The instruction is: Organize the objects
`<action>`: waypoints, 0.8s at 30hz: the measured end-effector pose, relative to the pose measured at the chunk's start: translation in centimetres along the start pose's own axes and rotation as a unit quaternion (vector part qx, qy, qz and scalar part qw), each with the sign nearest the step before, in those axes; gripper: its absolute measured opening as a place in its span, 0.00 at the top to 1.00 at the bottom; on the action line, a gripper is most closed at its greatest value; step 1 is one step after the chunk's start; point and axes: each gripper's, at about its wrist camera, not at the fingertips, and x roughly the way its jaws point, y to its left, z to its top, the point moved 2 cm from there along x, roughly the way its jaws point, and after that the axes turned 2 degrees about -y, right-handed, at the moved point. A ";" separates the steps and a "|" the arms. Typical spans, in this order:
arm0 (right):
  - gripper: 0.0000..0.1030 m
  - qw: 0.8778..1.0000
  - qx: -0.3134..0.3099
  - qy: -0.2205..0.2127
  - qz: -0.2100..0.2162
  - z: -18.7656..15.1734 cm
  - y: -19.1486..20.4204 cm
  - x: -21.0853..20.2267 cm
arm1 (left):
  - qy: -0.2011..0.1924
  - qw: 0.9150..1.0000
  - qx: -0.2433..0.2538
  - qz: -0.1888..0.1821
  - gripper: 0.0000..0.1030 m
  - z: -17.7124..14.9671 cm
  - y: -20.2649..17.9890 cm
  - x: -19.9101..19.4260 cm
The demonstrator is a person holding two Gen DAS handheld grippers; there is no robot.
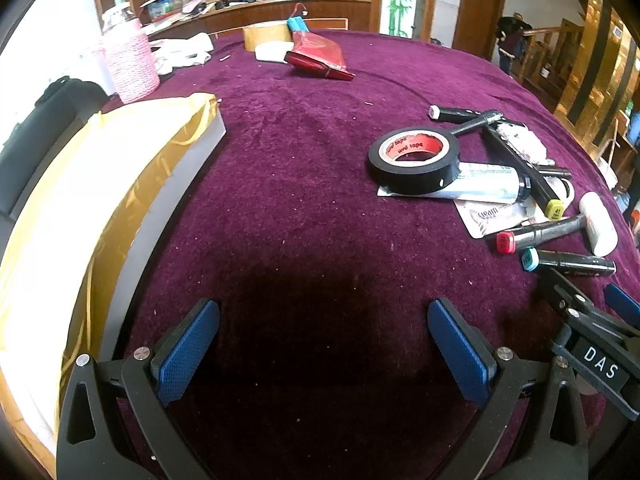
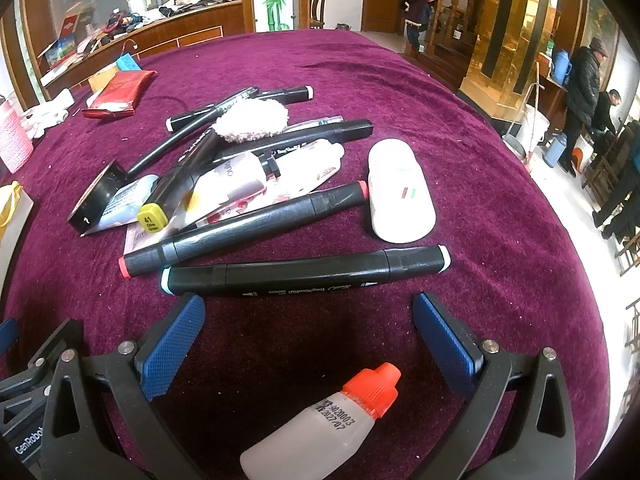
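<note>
A pile of objects lies on the purple cloth (image 2: pixel 480 160): several black markers, one with white-teal caps (image 2: pixel 304 274) nearest, one with red caps (image 2: pixel 244 228), one with a yellow cap (image 2: pixel 154 216), a white oval case (image 2: pixel 400 190), tubes and a sachet. A small dropper bottle with an orange cap (image 2: pixel 328 424) lies between the open fingers of my right gripper (image 2: pixel 308 344), untouched. The black tape roll (image 1: pixel 414 160) lies on a tube in the left wrist view. My left gripper (image 1: pixel 324 348) is open and empty over bare cloth, left of the pile.
A white box with gold lining (image 1: pixel 100 200) stands at the left. A pink woven bottle (image 1: pixel 130 66), a red pouch (image 1: pixel 320 56), a brown tape roll (image 1: pixel 266 34) and white cloth lie at the far side. People stand at the right, off the table.
</note>
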 end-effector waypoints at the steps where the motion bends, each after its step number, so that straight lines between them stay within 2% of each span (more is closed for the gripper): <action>1: 0.00 1.000 -0.002 0.008 0.002 0.1 0.0 0.0 | 0.008 1.000 0.008 -0.006 0.01 0.1 0.0 0.1; 3: 0.00 0.998 -0.019 0.052 0.017 0.7 -0.1 0.3 | 0.034 0.999 0.029 -0.022 0.02 0.4 0.3 0.1; 5: 0.00 0.996 -0.033 0.072 0.030 0.9 -0.2 0.5 | 0.044 0.998 0.034 -0.029 0.03 0.9 1.2 -0.5; 11: 0.00 0.992 -0.059 0.105 0.032 1.2 0.0 0.9 | -0.029 0.998 0.050 -0.031 0.03 3.6 2.8 -4.4; 14: 0.00 0.989 -0.058 0.132 0.031 1.5 -0.3 1.0 | -0.038 0.997 0.057 -0.045 0.03 6.0 3.2 -5.1; 15: 0.01 0.990 -0.053 0.128 0.021 1.4 -0.6 0.5 | -0.042 0.996 0.057 -0.052 0.03 6.7 3.3 -5.2; 17: 0.02 0.993 -0.059 0.101 0.015 1.5 -0.8 -1.1 | -0.048 0.995 0.052 -0.070 0.02 8.0 3.4 -5.3; 19: 0.02 0.997 -0.064 0.047 0.000 1.8 -1.0 -4.1 | -0.048 0.994 0.047 -0.086 0.02 9.0 3.2 -4.8; 22: 0.02 0.994 -0.065 -0.085 -0.037 2.4 -1.5 -9.2 | -0.031 0.992 0.034 -0.121 0.03 10.3 2.5 -3.1; 23: 0.01 0.992 -0.066 -0.108 -0.030 2.6 -1.5 -9.8 | -0.018 0.990 0.034 -0.132 0.03 10.6 1.9 -2.1; 24: 0.01 0.993 -0.069 -0.090 -0.011 3.2 -1.6 -9.4 | -0.012 0.990 0.037 -0.137 0.03 10.5 1.3 -1.7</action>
